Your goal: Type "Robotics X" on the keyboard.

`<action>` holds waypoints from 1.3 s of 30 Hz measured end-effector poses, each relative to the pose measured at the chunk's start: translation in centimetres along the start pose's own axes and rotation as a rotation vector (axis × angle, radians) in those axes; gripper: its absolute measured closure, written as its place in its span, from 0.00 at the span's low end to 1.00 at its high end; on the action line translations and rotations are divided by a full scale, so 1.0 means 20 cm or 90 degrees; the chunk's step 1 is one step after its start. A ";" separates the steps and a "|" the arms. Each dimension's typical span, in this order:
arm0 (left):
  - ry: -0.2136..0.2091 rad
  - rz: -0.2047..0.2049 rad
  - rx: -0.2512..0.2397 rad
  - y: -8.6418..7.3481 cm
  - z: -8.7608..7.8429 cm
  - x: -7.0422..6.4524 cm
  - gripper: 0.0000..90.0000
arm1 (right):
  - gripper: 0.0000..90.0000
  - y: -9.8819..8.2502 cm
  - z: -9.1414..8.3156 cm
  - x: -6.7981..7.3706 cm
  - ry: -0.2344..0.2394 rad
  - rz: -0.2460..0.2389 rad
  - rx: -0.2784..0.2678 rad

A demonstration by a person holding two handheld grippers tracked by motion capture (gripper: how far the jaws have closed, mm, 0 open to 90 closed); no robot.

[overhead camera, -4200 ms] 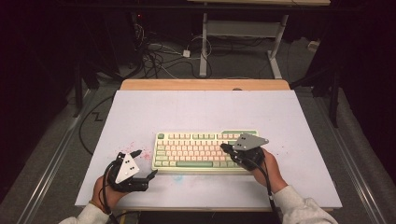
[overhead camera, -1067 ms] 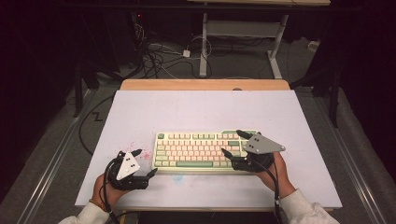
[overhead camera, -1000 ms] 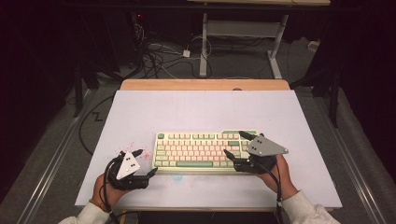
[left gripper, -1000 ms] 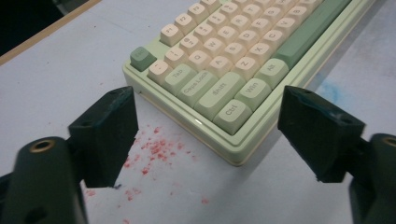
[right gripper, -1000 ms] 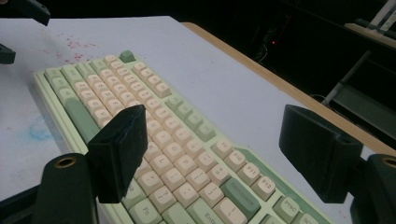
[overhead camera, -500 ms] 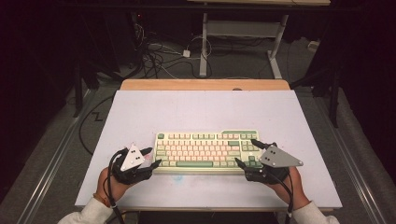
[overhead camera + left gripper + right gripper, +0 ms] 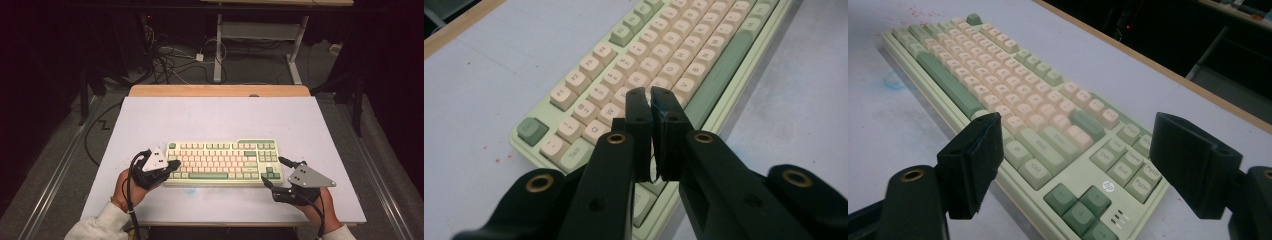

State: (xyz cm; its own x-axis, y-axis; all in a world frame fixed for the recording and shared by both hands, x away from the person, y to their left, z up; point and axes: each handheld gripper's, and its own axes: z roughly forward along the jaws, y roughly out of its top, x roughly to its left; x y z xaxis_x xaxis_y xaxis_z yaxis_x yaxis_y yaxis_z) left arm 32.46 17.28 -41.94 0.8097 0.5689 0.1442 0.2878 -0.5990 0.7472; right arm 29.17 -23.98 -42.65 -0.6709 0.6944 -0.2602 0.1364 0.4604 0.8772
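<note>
In the left gripper view the gripper's own black arms hide the near left corner of the keyboard (image 7: 659,55), and the picture's top edge cuts off its far end. In the right gripper view the bottom edge clips the arrow keys (image 7: 1080,207). Key legends are too small to read in the high view.

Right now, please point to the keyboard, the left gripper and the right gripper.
keyboard (image 7: 220,161), high view, middle keys.
left gripper (image 7: 652,107), left gripper view, between closed tips.
right gripper (image 7: 1083,160), right gripper view, between open tips.
</note>
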 end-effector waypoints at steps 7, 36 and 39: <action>-0.017 0.017 0.011 0.06 0.05 -0.02 0.97 | 0.25 -0.02 -0.02 -0.02 -0.024 0.012 -0.012; -0.075 0.076 0.070 0.23 0.30 -0.11 0.98 | 0.23 -0.01 -0.01 0.00 -0.022 0.002 -0.015; -0.080 0.074 0.075 0.23 0.32 -0.11 0.97 | 0.23 -0.01 -0.01 0.01 -0.022 0.000 -0.015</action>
State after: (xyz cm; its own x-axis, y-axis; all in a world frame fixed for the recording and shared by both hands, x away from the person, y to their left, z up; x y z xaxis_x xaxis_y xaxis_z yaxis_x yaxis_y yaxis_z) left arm 35.27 9.65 -42.92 0.8961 0.4218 0.1383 0.2403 -0.7229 0.6479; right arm 28.87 -24.16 -42.85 -0.6448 0.7134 -0.2743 0.1189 0.4481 0.8860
